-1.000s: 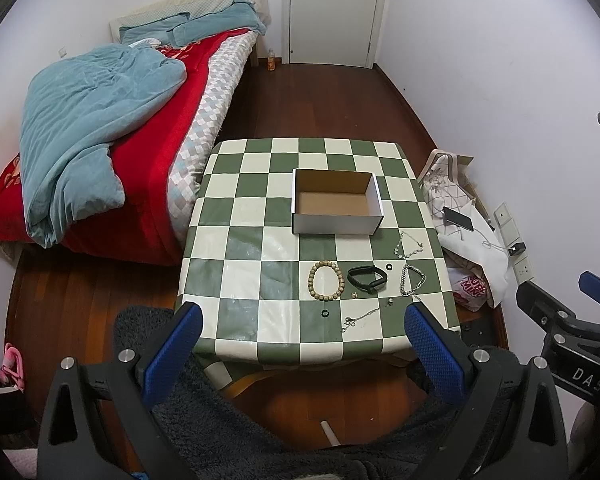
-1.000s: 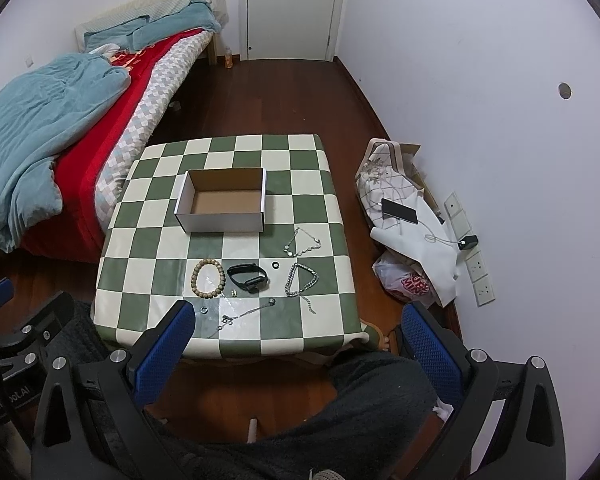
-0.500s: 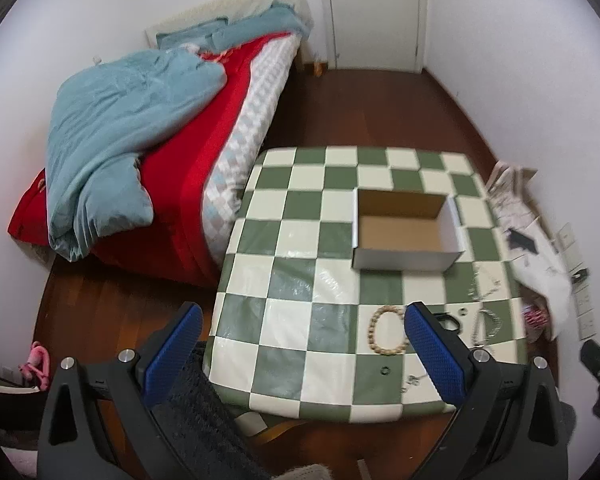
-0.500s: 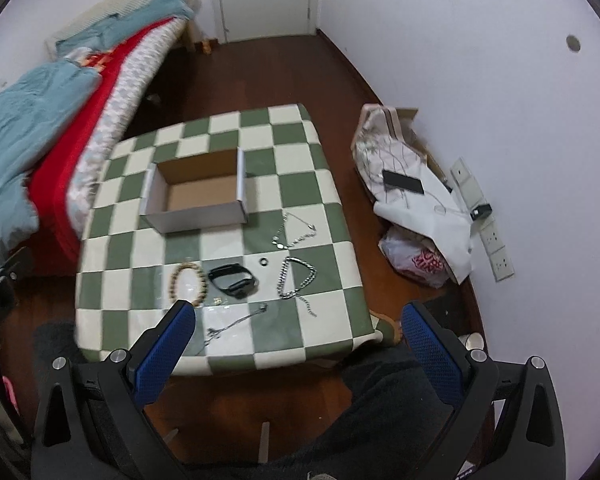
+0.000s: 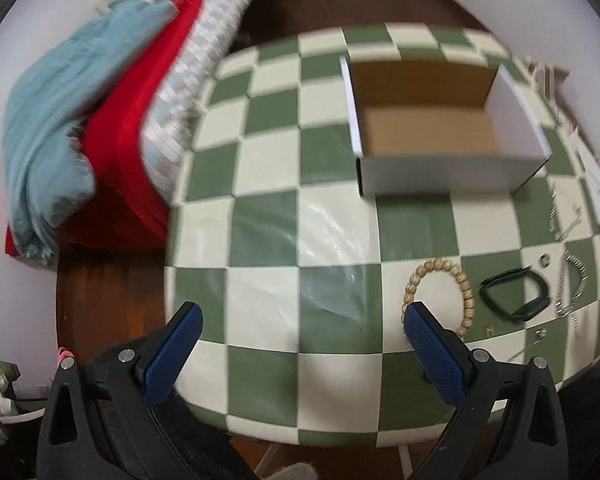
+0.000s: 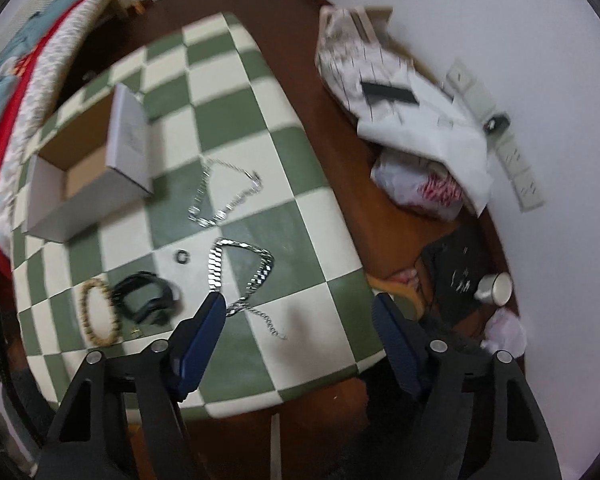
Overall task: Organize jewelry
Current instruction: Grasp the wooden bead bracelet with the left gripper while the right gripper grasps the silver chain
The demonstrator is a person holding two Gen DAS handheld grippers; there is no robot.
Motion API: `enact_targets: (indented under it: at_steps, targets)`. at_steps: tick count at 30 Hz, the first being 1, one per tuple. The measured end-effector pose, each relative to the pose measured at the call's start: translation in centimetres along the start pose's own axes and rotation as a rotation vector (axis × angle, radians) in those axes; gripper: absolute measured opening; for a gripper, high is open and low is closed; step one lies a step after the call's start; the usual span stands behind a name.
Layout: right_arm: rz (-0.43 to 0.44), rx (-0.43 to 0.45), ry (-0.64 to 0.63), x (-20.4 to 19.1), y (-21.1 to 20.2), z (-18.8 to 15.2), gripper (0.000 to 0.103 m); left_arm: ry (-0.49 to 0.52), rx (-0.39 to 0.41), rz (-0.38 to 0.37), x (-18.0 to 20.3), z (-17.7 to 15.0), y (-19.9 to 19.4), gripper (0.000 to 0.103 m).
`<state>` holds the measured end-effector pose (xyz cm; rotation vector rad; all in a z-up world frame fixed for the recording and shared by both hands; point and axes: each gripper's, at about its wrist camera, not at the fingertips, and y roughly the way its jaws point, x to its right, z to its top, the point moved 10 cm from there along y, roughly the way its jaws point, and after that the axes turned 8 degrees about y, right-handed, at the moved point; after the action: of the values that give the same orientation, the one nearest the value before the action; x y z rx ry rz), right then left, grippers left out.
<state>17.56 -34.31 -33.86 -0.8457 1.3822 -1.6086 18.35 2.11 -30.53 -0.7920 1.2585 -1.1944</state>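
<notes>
An open white cardboard box [image 5: 440, 168] [image 6: 84, 200], empty, stands on the green-and-cream checked table [image 5: 268, 240] [image 6: 236, 92]. In front of it lie a wooden bead bracelet [image 5: 440, 296] [image 6: 96, 312], a black band [image 5: 514, 294] [image 6: 144, 296], a small ring [image 6: 182, 257], a thick silver chain [image 6: 240, 272] and a thinner chain [image 6: 224, 192]. My left gripper [image 5: 300, 324] hangs open over the table's near left part, its right finger beside the bead bracelet. My right gripper [image 6: 300, 312] is over the table's near right corner; its jaws are closing with nothing between them, and its left finger overlaps the thick chain's tail.
A bed with a red cover [image 5: 128, 128] and a blue blanket [image 5: 60, 120] runs along the table's left side. On the floor by the right wall lie white bags [image 6: 412, 120], a phone [image 6: 388, 94], a power strip [image 6: 520, 168] and a dark bag [image 6: 456, 276].
Both grippers have dropped closer to the table and tipped downward. The left view has slid left; the right gripper now sits over the right corner, with its jaws narrower.
</notes>
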Motion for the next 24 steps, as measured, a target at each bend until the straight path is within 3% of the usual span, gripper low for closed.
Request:
enact_targets:
  at_steps: [5, 7, 9, 15, 17, 19, 22, 24]
  targets:
    - [-0.017, -0.065, 0.014, 0.5, 4.2, -0.6, 0.075, 0.025, -0.094, -0.071, 2.5, -0.6, 4.3, 0.102]
    - [-0.015, -0.085, 0.02, 0.5, 5.6, -0.8, 0.075, 0.035, -0.119, -0.101, 3.7, -0.8, 5.5, 0.088]
    - [-0.018, -0.092, 0.018, 0.5, 6.5, -1.0, 0.075, 0.05, -0.139, -0.125, 4.7, -1.0, 6.5, 0.081]
    - [-0.004, -0.078, 0.0, -0.7, 7.9, -1.0, 0.072, 0.065, -0.099, -0.156, 6.1, -0.5, 6.8, 0.072]
    - [-0.01, -0.08, -0.01, -1.2, 8.5, -1.0, 0.068, 0.068, -0.087, -0.184, 6.4, -0.4, 6.7, 0.063]
    - [-0.007, -0.044, -0.032, -1.9, 8.3, -0.8, 0.065, 0.068, -0.078, -0.228, 7.0, -0.5, 6.4, 0.041]
    - [0.001, -0.013, -0.041, -2.6, 8.2, -0.6, 0.062, 0.088, -0.064, -0.223, 7.3, -0.5, 5.9, 0.012]
    - [0.005, 0.005, -0.05, -2.9, 8.0, -0.6, 0.054, 0.103, -0.056, -0.208, 7.7, -0.5, 5.9, 0.007]
